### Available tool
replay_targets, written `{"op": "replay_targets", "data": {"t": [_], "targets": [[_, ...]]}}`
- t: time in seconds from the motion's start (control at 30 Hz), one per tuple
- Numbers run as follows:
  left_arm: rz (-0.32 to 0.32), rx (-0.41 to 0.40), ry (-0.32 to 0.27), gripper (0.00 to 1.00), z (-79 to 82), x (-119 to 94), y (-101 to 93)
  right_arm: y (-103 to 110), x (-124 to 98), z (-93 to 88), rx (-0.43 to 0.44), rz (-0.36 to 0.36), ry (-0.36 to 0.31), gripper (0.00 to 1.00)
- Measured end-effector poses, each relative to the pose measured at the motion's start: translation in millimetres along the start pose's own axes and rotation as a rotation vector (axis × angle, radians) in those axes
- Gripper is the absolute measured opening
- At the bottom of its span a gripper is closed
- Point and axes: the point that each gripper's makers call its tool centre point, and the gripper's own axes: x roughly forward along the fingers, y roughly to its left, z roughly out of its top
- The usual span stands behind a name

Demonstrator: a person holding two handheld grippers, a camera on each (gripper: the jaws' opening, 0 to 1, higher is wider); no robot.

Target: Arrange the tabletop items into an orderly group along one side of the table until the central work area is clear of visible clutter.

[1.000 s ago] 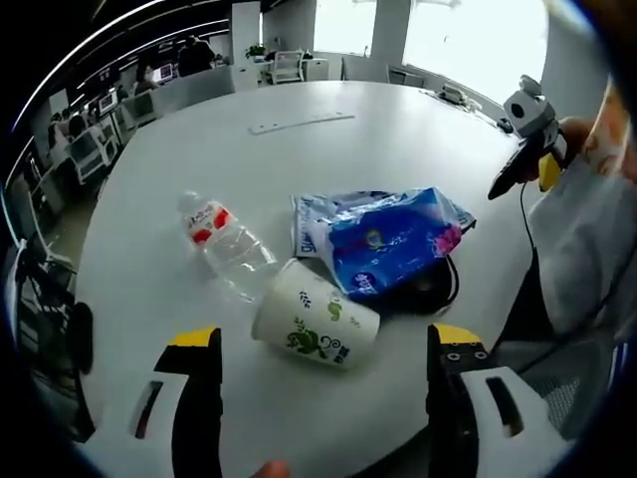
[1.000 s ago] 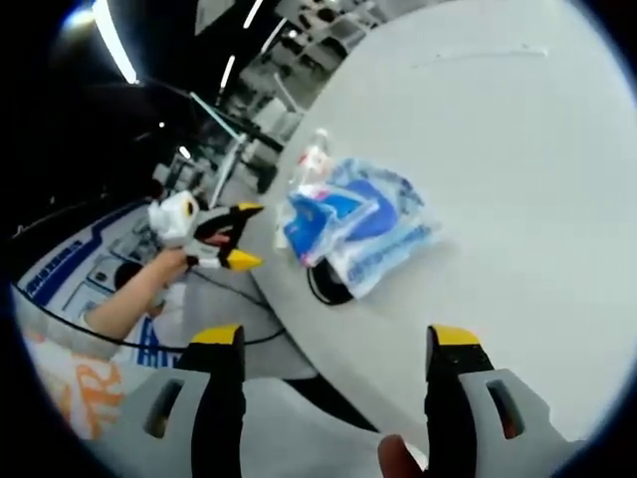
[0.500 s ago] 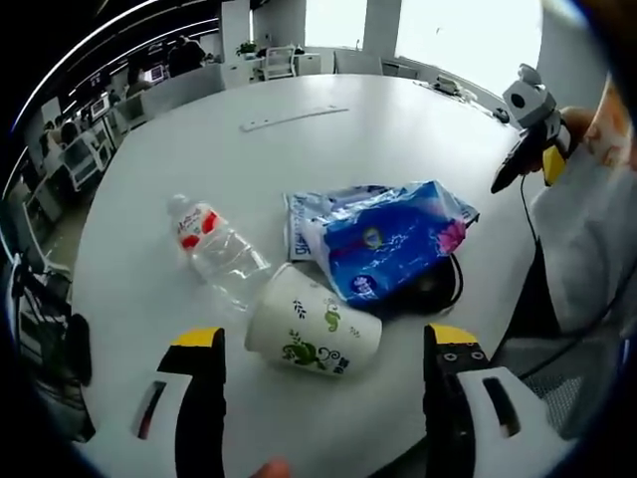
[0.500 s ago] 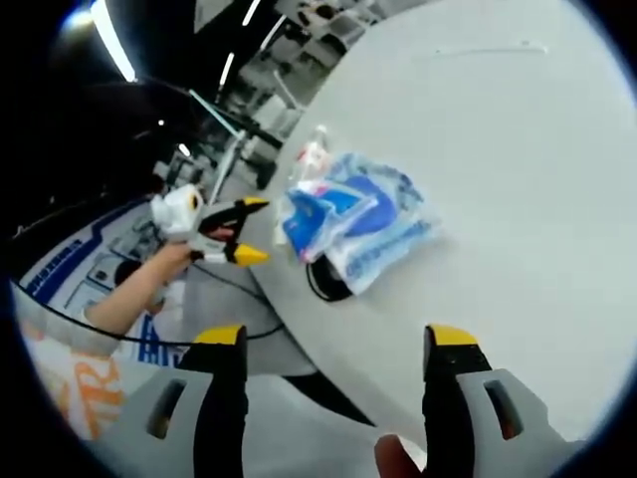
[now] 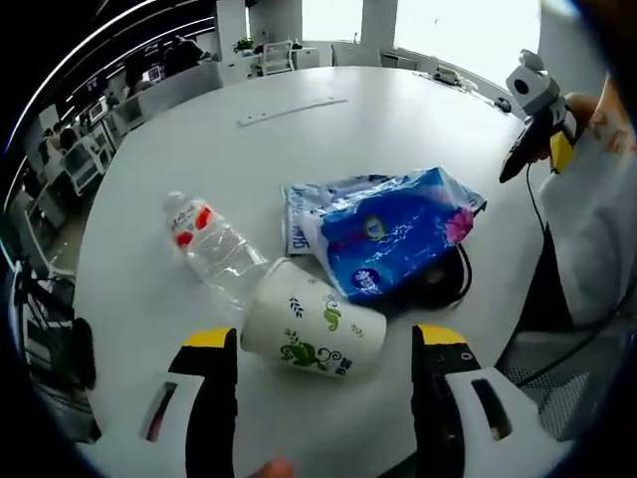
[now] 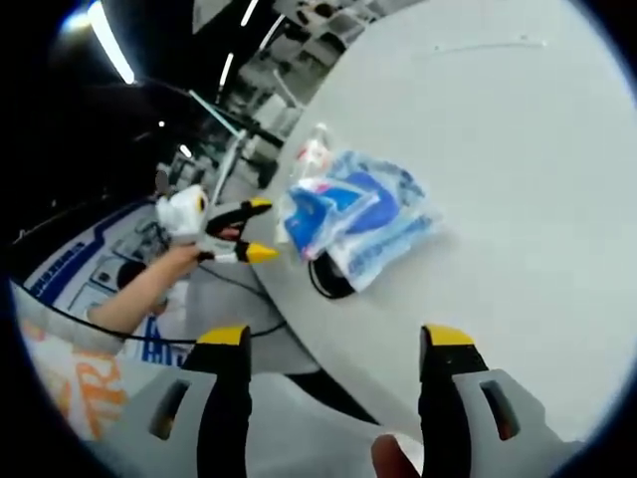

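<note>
1. Approaching the clutter with my left gripper (image 5: 323,349): its fingers stand wide apart and hold nothing, framing the paper cup (image 5: 312,333), which lies on its side on the worktop (image 5: 398,129).
2. Item positions, left gripper view: the water bottle (image 5: 214,249) lies on its side, touching or just beside the cup's rim. The blue tissue pack (image 5: 393,234) lies just beyond the cup, on top of a dark object (image 5: 438,289) with a black loop of cord; I cannot identify that object.
3. My right gripper (image 6: 336,349) hovers off the worktop edge, fingers wide apart and empty, well apart from the pile.
4. Progress, as I judge it: nothing is arranged yet. All items sit in one loose heap near the worktop's near edge.
5. Remaining work: stand the cup and bottle upright, then line up every item along one side.
</note>
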Motion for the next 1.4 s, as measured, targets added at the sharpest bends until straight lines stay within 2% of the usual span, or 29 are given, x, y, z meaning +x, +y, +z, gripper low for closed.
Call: {"op": "replay_targets", "data": {"t": [0.1, 0.5, 0.67, 0.83, 1.03, 1.13, 1.27, 1.4], "targets": [[0.021, 0.026, -0.014, 0.58, 2.7, 0, 0.1, -1, 0, -0.6, 0.002, 0.001, 0.004, 0.65], [0.061, 0.033, -0.059, 0.54, 11.3, -2, -5.8, -5, -5, 4.5, 0.020, 0.003, -0.022, 0.64], [0.073, 0.050, -0.058, 0.54, 17.8, -11, -18.9, -6, -7, 2.6, 0.033, 0.003, -0.025, 0.64], [0.086, 0.102, -0.047, 0.54, 23.4, -21, -33.9, -7, -7, -1.2, 0.035, 0.001, -0.019, 0.64], [0.148, 0.124, -0.064, 0.54, 30.6, -39, -49.4, -4, -7, 0.6, 0.040, 0.007, -0.031, 0.63], [0.169, 0.164, -0.048, 0.54, 31.4, -48, -58.7, -1, -6, 0.3, 0.037, 0.014, -0.032, 0.63], [0.186, 0.282, -0.042, 0.54, 46.6, -62, -71.3, 5, -5, -0.7, 0.025, 0.031, -0.029, 0.63], [0.202, 0.324, -0.122, 0.54, 80.5, -75, -76.2, 13, -4, 4.9, 0.017, 0.057, -0.052, 0.62]]}}
